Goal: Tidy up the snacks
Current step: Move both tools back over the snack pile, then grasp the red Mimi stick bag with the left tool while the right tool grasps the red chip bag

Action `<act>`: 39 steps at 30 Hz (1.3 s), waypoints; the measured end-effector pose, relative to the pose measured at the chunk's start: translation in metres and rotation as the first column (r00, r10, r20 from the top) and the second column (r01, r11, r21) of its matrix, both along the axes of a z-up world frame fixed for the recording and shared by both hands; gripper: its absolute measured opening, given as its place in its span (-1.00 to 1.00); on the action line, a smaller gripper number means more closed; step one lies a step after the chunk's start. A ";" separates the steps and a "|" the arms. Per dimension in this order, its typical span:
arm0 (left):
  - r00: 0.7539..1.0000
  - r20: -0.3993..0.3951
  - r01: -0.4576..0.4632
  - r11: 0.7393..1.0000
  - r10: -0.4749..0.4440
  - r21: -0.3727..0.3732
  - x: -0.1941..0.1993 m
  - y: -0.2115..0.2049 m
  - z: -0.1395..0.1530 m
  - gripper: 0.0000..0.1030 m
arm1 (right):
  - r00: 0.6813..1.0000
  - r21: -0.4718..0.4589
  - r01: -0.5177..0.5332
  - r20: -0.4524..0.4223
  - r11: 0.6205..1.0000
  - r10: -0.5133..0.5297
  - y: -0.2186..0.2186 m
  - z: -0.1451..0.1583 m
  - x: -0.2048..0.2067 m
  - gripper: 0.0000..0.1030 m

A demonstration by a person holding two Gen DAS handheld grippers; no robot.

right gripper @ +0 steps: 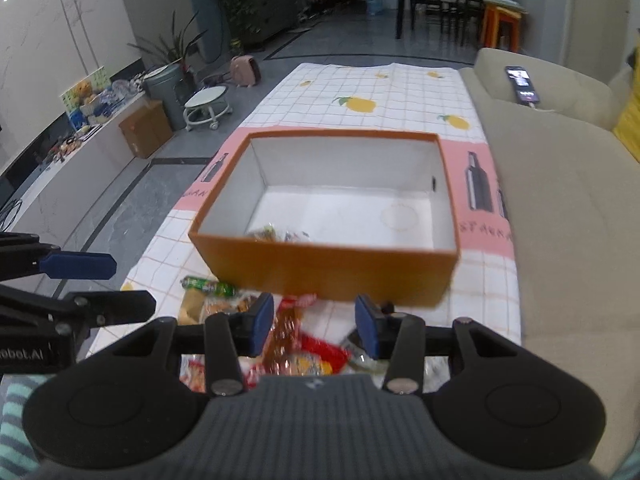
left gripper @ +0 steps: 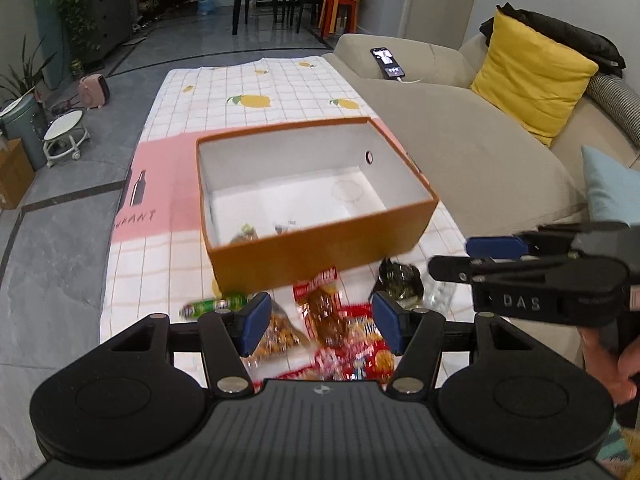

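An open orange box (left gripper: 320,248) (right gripper: 332,268) with a white inside stands on the checked tablecloth and holds a few small snacks (left gripper: 246,233) (right gripper: 276,235) at its near wall. A pile of snack packets (left gripper: 328,320) (right gripper: 304,344) lies in front of the box, with a green tube (left gripper: 212,305) (right gripper: 208,286) and a dark packet (left gripper: 400,280). My left gripper (left gripper: 322,328) is open and empty above the pile. My right gripper (right gripper: 316,328) is open and empty above the pile; it also shows in the left wrist view (left gripper: 460,258).
The tablecloth (left gripper: 260,92) covers a low table. A beige sofa (left gripper: 480,152) runs along its right side with a phone (left gripper: 387,63), a yellow cushion (left gripper: 532,80) and a blue cushion (left gripper: 612,184). A rolling stool (left gripper: 64,136) and a bin (left gripper: 24,128) stand on the floor at left.
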State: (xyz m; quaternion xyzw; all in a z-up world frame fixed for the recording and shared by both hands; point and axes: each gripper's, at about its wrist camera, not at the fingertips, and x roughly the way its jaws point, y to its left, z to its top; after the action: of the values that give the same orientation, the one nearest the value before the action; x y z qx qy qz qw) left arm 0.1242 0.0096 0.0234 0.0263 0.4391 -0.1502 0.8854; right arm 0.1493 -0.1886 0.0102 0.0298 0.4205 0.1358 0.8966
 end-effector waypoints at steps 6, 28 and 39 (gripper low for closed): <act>0.993 -0.064 -0.096 0.995 0.094 -0.027 -0.019 0.008 -0.029 0.40 | 0.999 0.007 0.047 0.001 0.999 -0.047 0.001 -0.027 -0.042 -0.14; 0.904 -0.333 -0.300 0.953 0.268 -0.049 0.004 0.031 -0.127 0.52 | 0.985 0.073 0.048 -0.172 0.996 -0.035 0.017 -0.114 -0.035 -0.06; 0.878 -0.401 -0.299 0.954 0.262 -0.032 0.015 0.023 -0.156 0.55 | 0.982 0.094 0.045 -0.187 0.995 -0.027 0.019 -0.131 -0.021 0.00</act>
State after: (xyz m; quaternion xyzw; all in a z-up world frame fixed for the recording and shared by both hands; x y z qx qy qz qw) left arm 0.1393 0.0330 -0.1325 -0.1092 0.5990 -0.0428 0.7921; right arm 0.1278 -0.1693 -0.1206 0.0936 0.4946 0.1367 0.8532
